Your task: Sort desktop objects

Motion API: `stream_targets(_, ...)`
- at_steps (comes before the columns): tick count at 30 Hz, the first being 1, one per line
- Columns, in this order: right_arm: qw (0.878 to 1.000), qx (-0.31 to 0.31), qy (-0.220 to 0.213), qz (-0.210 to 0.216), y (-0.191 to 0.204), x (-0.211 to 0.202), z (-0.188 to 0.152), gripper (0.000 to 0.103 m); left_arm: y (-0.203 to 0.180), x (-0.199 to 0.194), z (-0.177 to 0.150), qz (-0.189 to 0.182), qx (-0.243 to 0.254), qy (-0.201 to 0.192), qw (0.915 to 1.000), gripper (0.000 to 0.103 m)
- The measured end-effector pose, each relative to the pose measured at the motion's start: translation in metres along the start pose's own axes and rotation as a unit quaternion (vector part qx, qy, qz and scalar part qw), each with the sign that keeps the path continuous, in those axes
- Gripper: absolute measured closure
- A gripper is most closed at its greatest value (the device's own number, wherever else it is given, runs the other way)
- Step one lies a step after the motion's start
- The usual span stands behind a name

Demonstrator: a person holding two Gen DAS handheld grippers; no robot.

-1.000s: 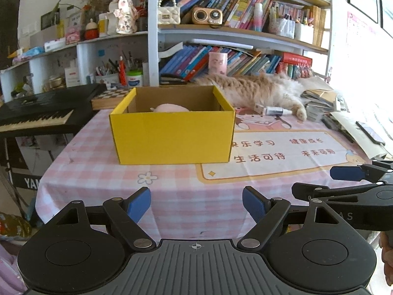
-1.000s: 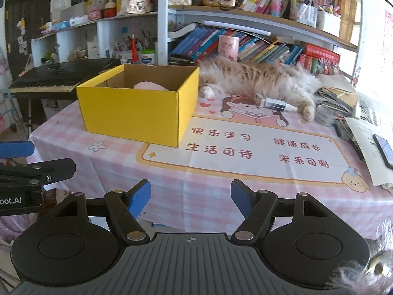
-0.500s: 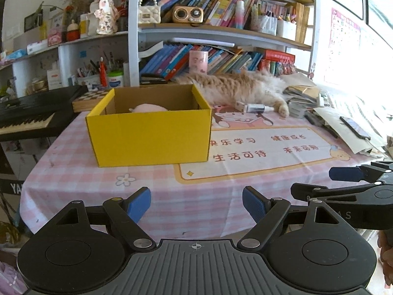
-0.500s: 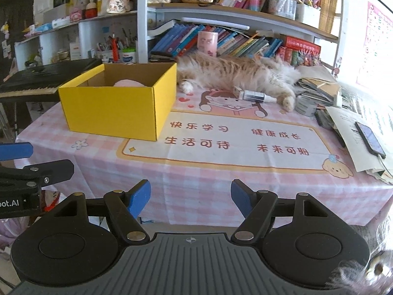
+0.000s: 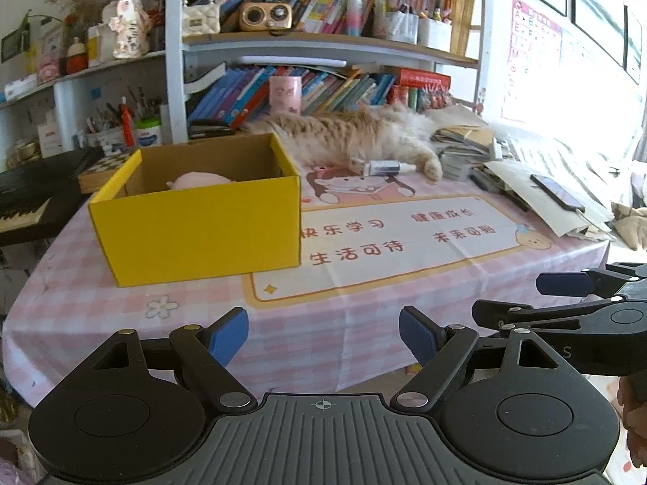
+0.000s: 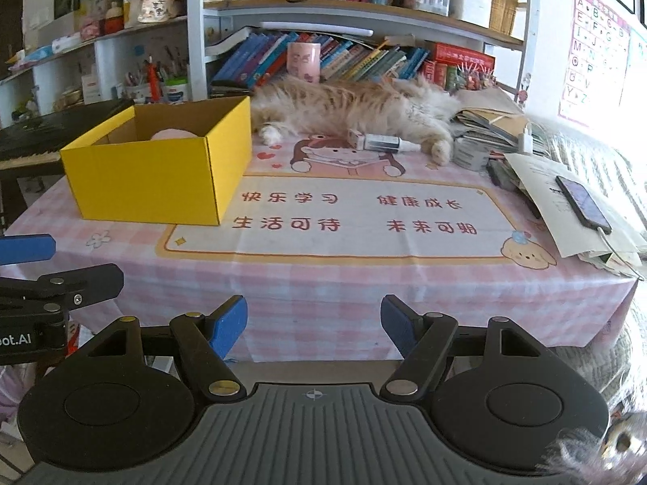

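1. A table (image 5: 343, 323) covered in a pink checked cloth fills the middle of both wrist views, with a bookshelf (image 5: 323, 40) behind it.
2. The left gripper (image 5: 323, 333) hangs off the table's near edge with its blue-tipped fingers (image 5: 230, 333) spread wide and nothing between them.
3. The right gripper (image 6: 313, 323) hangs beside it, also short of the near edge, fingers (image 6: 228, 323) wide apart and holding nothing.
4. In the left view the right gripper (image 5: 566, 283) shows side-on at 3 o'clock; in the right view the left gripper (image 6: 28, 246) shows at 9 o'clock.
5. An open yellow box (image 5: 202, 226) stands on the cloth at about 10 o'clock from both grippers, well apart from them.
6. A pale pink soft thing (image 5: 198, 180) lies inside the box toward its far wall; I cannot tell what it is.
7. A printed mat (image 6: 343, 218) with red Chinese writing lies flat at 12 o'clock, its left edge running under the box.
8. A small white bottle (image 6: 374, 141) lies on its side at the mat's far edge, around 12 to 1 o'clock.
9. A ginger cat (image 6: 356, 109) stretches out along the far side, just behind the bottle, one paw near it.
10. A phone (image 6: 582, 202) rests on loose papers (image 6: 562, 210) at 2 o'clock, near the table's right edge.
11. A black keyboard (image 5: 28, 198) sits off the table at 9 to 10 o'clock.
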State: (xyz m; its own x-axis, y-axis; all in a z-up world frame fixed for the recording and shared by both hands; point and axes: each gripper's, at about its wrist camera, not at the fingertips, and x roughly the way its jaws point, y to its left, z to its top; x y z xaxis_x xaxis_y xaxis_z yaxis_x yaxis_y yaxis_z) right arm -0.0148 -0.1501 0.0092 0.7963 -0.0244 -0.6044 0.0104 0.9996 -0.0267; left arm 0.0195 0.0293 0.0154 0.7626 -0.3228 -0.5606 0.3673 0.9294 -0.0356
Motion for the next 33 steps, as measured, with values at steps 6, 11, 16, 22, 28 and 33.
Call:
stream_targets(6, 1.000, 0.012, 0.006, -0.009, -0.010, 0.006, 0.000, 0.032, -0.009, 0.012, 0.004, -0.011, 0.012, 0.007, 0.9998, 0.019)
stream_targets(11, 1.000, 0.016, 0.011, -0.009, -0.017, 0.015, 0.004, 0.032, -0.014, 0.021, 0.009, -0.014, 0.019, 0.010, 0.9997, 0.019)
stream_targets(16, 1.000, 0.018, 0.012, -0.010, -0.025, 0.026, 0.011, 0.032, -0.020, 0.035, 0.017, -0.019, 0.026, 0.011, 0.9994, 0.019)
stream_targets(22, 1.000, 0.012, 0.015, -0.007, -0.037, 0.046, 0.023, 0.032, -0.024, 0.057, 0.030, -0.020, 0.025, 0.013, 0.9994, 0.019)
stream_targets(28, 1.000, 0.003, 0.017, 0.005, -0.051, 0.078, 0.045, 0.032, -0.032, 0.088, 0.050, -0.014, 0.024, 0.014, 0.9995, 0.019)
stream_targets(33, 1.000, 0.001, 0.020, 0.015, -0.068, 0.107, 0.067, 0.032, -0.040, 0.118, 0.068, -0.010, 0.021, 0.021, 0.9995, 0.019)
